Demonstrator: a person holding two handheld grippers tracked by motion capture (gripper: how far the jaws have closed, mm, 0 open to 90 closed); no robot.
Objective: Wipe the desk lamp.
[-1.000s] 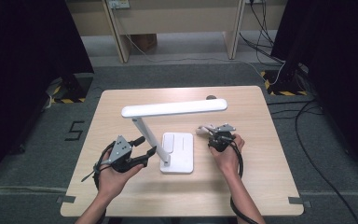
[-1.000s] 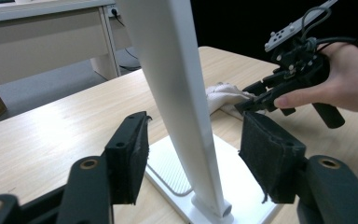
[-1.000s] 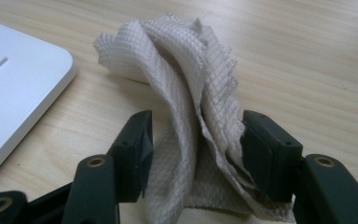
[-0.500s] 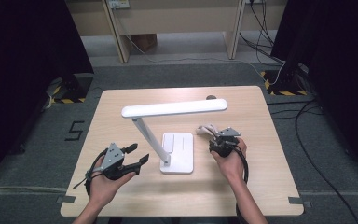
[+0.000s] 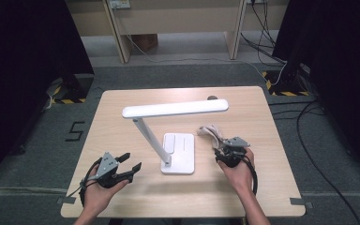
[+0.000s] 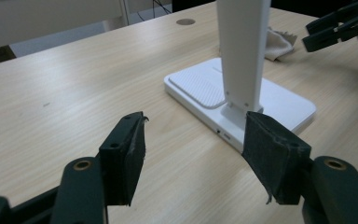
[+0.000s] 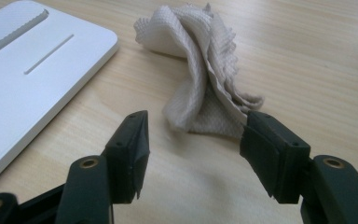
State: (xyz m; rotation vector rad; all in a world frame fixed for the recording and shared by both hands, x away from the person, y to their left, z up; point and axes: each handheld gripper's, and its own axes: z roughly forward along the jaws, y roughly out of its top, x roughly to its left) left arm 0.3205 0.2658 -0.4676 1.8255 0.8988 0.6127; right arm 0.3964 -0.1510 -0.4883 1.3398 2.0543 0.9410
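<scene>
Both hands have drawn back toward the near edge since the earlier high views: the left gripper (image 5: 130, 167), which sat close against the lamp's stem, now rests nearer the table's front left, and the right gripper (image 5: 223, 149) has backed off the crumpled off-white paper towel (image 5: 209, 131), its jaws having just been opening, with nothing pinched between them. Nearest in the right gripper view, the two black jaws stand spread and released, and the paper towel (image 7: 204, 70) lies on the light wooden table (image 5: 243, 192) just beyond their tips, its near frayed end close to the right-hand pad but apart from it. Its long axis runs away from the gripper, tilting toward the lamp's flat white rectangular base (image 7: 25, 60), so the jaws straddle it across its narrow width. The right hand is plainly the nearer one; a short push straight ahead would, by my judgement, bring the pads around the near end. In the left gripper view, the left gripper (image 6: 193, 154) also stands open and empty, aimed at the white desk lamp (image 6: 240, 51) where stem meets base, with the towel well beyond. Farther back, the lamp's long white head (image 5: 176, 108) spans the table's middle.
</scene>
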